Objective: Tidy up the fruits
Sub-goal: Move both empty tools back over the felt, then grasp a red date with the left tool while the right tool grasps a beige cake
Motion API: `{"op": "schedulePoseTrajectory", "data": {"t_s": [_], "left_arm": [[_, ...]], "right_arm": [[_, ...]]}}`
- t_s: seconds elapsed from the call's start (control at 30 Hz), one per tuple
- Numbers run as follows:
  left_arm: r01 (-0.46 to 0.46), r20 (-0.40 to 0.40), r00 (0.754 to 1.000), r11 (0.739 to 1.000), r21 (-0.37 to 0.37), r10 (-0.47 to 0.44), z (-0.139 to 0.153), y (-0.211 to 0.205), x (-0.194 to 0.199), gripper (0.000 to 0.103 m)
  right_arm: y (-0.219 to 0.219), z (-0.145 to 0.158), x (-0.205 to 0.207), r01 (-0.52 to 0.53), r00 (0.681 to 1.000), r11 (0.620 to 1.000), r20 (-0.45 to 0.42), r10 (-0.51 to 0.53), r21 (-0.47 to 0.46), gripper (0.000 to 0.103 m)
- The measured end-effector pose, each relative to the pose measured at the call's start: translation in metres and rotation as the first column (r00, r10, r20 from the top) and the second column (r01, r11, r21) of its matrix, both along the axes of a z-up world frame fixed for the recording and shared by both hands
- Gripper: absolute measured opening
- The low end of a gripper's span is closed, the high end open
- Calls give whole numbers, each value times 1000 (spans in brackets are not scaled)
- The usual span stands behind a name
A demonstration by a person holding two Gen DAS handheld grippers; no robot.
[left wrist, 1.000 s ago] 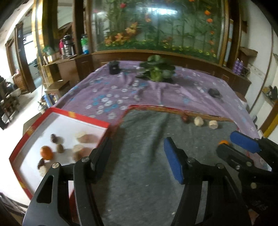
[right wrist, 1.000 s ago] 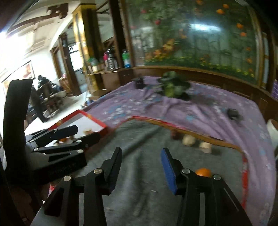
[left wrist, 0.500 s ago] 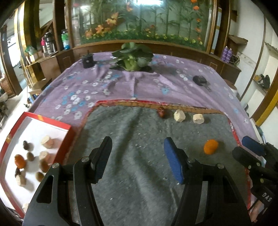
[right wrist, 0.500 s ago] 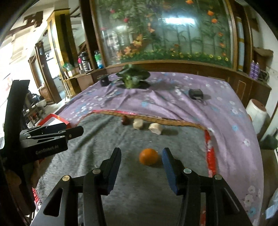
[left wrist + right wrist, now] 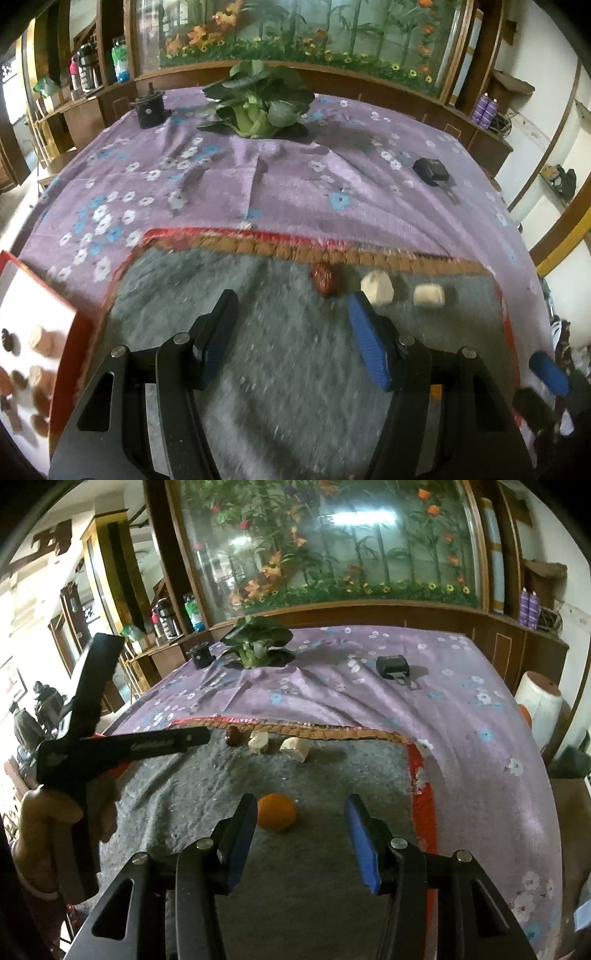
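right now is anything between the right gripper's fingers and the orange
Nothing. In the right wrist view only bare grey mat lies between the open right gripper and the orange, which sits just ahead, close to its left finger.

Purple flowered cloth [image 5: 295, 192] spread wide; grey felt mat [image 5: 295, 369] on top. Leafy green plant [image 5: 258, 107], black cylindrical pot [image 5: 149, 109], small black case [image 5: 430, 170] at far end.

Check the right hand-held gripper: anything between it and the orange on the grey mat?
Nothing visible. The right hand-held gripper is open, and the orange sits on bare grey mat just ahead of its left fingertip. The date and two pale chunks lie farther back, near the mat's border.
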State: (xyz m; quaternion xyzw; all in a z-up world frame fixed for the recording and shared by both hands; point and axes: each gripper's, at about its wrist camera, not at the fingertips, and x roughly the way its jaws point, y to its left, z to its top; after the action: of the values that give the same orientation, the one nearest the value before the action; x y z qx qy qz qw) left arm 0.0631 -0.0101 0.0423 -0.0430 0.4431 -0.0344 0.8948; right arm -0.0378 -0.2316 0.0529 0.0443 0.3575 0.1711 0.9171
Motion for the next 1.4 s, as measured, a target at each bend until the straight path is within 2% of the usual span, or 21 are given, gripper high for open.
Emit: {"op": "schedulePoseTrajectory", "data": {"t_s": [0.27, 0.33, 0.37, 0.47, 0.6, 0.73, 0.87, 0.97, 1.07, 1.13, 1.2, 1.4], "left_arm": [[23, -78, 997, 998, -60, -27, -16, -6, 38, 62], [27, -99, 995, 999, -47, -31, -21, -9, 43, 50], [30, -115, 993, 999, -43, -35, -25, -10, 44, 28], [59, -110, 992, 997, -51, -64, -27, -10, 42, 17], [60, -95, 993, 997, -40, -63, -22, -6, 35, 17], [45, -73, 996, 999, -17, -46, -15, 2, 25, 17], [47, -49, 998, 999, 16, -46, -9, 5, 12, 17], [50, -50, 998, 999, 12, -49, -7, 7, 9, 17], [49, -38, 998, 999, 22, -48, -4, 10, 3, 17], [47, -28, 999, 998, 29, -46, -2, 11, 0, 17], [47, -26, 999, 999, 22, -47, -1, 11, -1, 17], [42, -24, 999, 998, 37, -41, 0, 12, -7, 17]], "right_arm": [[0, -2, 17, -18, 1000, 1000, -16, 19, 7, 48], [1, -1, 22, -23, 1000, 1000, -16, 23, 7, 48], [2, -1, 24, -28, 999, 1000, -19, 28, 12, 48], [6, -1, 36, -54, 998, 998, -29, 54, 20, 48], [18, -9, 59, -101, 993, 995, -67, 101, 1, 48], [26, -12, 85, -119, 989, 993, -84, 120, 23, 48], [30, -8, 111, -40, 998, 995, -51, 35, -96, 48], [36, -22, 133, -34, 993, 981, -115, 11, -192, 48], [44, -30, 125, -104, 983, 971, -170, 68, -214, 48], [50, -26, 103, -165, 979, 962, -151, 134, -216, 48], [52, -20, 92, -149, 986, 958, -114, 125, -247, 48], [56, -22, 94, -209, 970, 966, -155, 185, -153, 48]]}}
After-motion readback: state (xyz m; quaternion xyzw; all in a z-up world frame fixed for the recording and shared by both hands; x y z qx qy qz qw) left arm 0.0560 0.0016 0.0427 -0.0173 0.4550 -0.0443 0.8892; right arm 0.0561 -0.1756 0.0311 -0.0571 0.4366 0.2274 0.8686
